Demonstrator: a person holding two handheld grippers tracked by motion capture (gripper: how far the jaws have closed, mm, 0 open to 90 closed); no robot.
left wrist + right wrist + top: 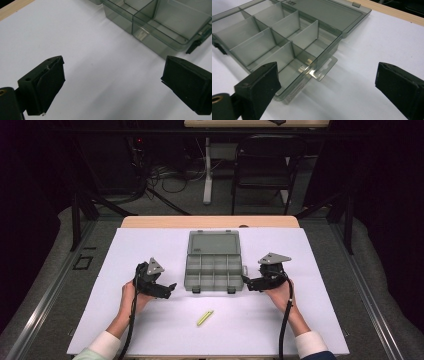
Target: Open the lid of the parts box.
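A clear grey compartment box [214, 264] lies open in the middle of the white table [150, 330], its lid folded back flat toward the far side. All its compartments [259, 37] look empty. My left gripper [169, 289] hovers just left of the box's near corner [160, 42], jaws wide apart with nothing between them. My right gripper [248, 282] sits at the box's right side by its hanging tab [322, 70], also open and empty. A small yellow-green stick [205, 318] lies on the table in front of the box.
A bare wooden strip [210, 221] edges the table's far side. Beyond it stand a black chair [265, 165], a white table leg [207, 170] and loose cables [170, 180] on the floor.
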